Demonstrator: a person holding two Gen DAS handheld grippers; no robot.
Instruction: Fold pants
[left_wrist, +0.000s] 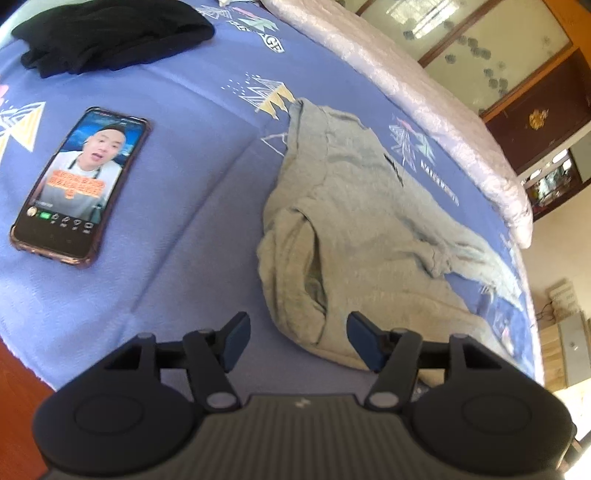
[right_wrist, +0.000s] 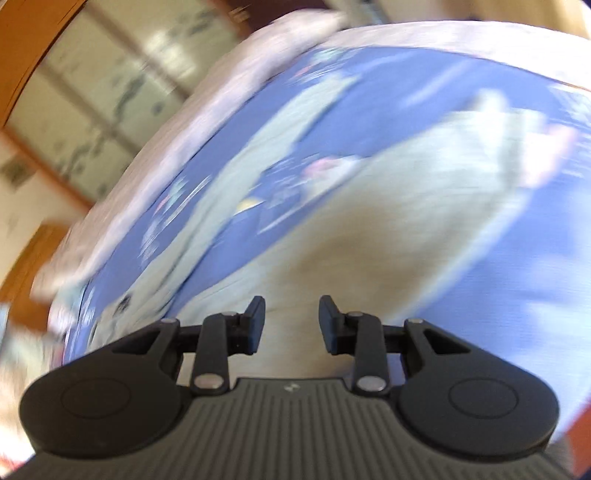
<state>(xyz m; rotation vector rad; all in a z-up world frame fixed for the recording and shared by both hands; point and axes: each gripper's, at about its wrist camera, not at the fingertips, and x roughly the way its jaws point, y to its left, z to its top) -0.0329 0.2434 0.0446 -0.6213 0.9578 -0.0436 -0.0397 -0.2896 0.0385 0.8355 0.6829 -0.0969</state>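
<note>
1. Pants (left_wrist: 362, 229), grey and crumpled, lie on the blue patterned bed sheet (left_wrist: 192, 177), just ahead of my left gripper (left_wrist: 293, 341), whose jaws stand wide apart and hold nothing.
2. My right gripper (right_wrist: 291, 325) hovers over the same grey cloth (right_wrist: 351, 240); its jaws also stand apart, with nothing between them.
3. Handling, as I judge it: soft knit jersey, light and limp, likely to sag and drag along the sheet rather than keep a shape. A single pinch would probably lift only one layer.
4. Where I would take hold: the thick rolled edge nearest the left jaws, which looks like the waistband (left_wrist: 295, 295), gives a firmer bite than the flat cloth; I would pair it with a matching pinch from the right gripper on the same hem.
5. Farther out, a phone (left_wrist: 79, 186) with a lit screen rests on the sheet well to the left of the pants, and a black garment (left_wrist: 110, 33) lies bunched at the far left corner. A pale quilted cover (left_wrist: 424, 96) runs along the far side of the bed.
6. Hard to make out: the right wrist view is smeared by motion blur, so folds and edges there cannot be read. In the left view the leg ends trail towards the bed's right edge and their cuffs are unclear; the underside layers are hidden.
</note>
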